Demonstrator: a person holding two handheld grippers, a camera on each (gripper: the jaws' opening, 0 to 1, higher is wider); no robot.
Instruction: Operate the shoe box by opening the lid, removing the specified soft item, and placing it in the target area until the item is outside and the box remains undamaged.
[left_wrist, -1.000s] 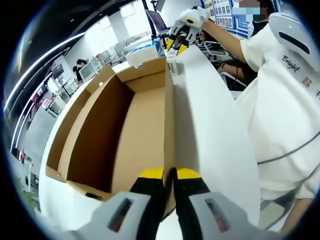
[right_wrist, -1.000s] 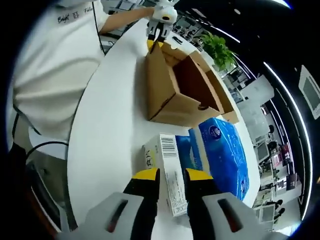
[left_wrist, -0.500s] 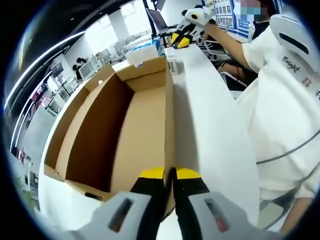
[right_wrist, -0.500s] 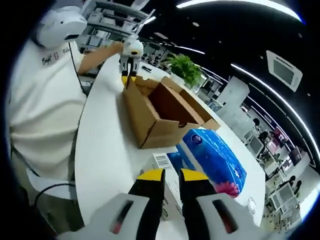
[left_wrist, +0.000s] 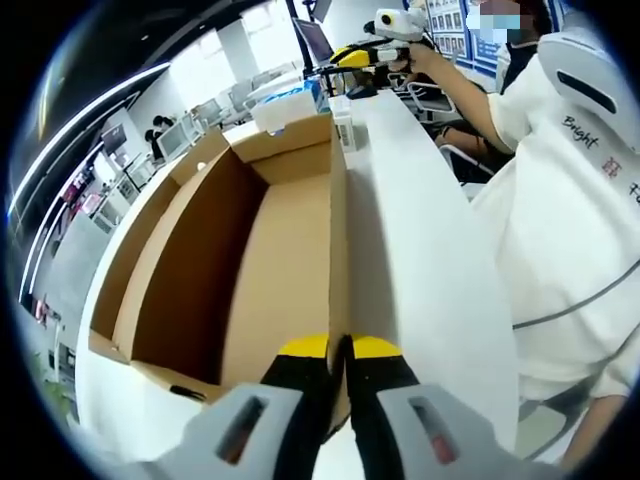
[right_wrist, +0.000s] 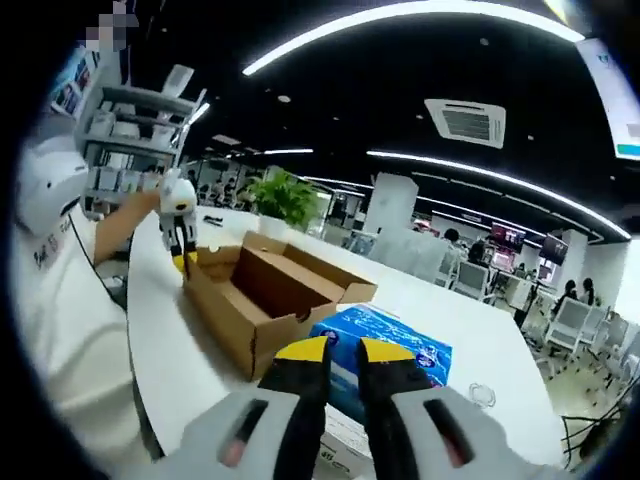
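Left gripper view: left gripper (left_wrist: 338, 348) sits at the near end of the open cardboard shoe box (left_wrist: 240, 260), jaws pressed nearly together on the box's right side wall, yellow tips either side of the wall edge. Box interior looks bare brown cardboard. Flaps are folded outward on the left and far sides. The box stands on a long white table (left_wrist: 420, 250). Just past the far right corner of the box stands a small white carton with a barcode label (left_wrist: 343, 122), upright, close to the corner; can't tell if it touches. Beyond it is a blue plastic pack (left_wrist: 300, 95), partly hidden behind the box's far flap. The right gripper (left_wrist: 352, 55) is up in the air over the far end of the table, held in the person's white-gloved hand (left_wrist: 395, 22). Person in white shirt (left_wrist: 560, 200) stands along the right edge of the table.

Right gripper view: right gripper (right_wrist: 343, 352) is raised above the table, jaws a little apart with nothing between them. Blue soft tissue pack (right_wrist: 385, 355) lies on the table outside the box, just beside its near end, partly behind the jaws. The left gripper grips the far corner of the box. A green potted plant (right_wrist: 282, 198) stands behind the box. Office desks and chairs fill the background.
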